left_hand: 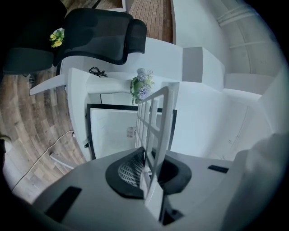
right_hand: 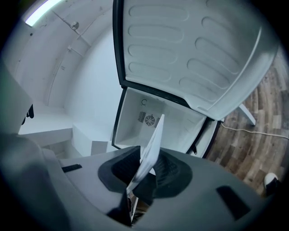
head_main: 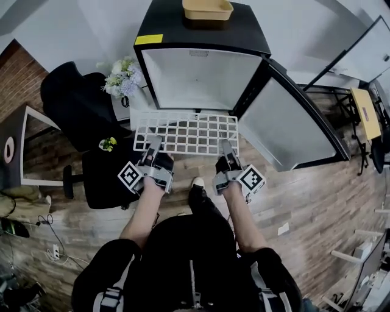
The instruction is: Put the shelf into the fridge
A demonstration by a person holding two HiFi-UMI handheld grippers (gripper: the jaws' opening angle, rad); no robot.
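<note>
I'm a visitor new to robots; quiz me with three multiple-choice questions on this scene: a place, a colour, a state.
1. Where is the tan rectangular tray?
A) on the black mini fridge's top
B) under the fridge
C) inside the fridge
2. What colour is the plastic grid shelf?
A) black
B) white
C) red
3. How is the fridge's door?
A) shut
B) swung open
C) taken off
Answers: 1 A, it sits on the fridge's top. 2 B, its bars are white. 3 B, it stands open at the right; the left gripper and right gripper hold the shelf before the opening.
</note>
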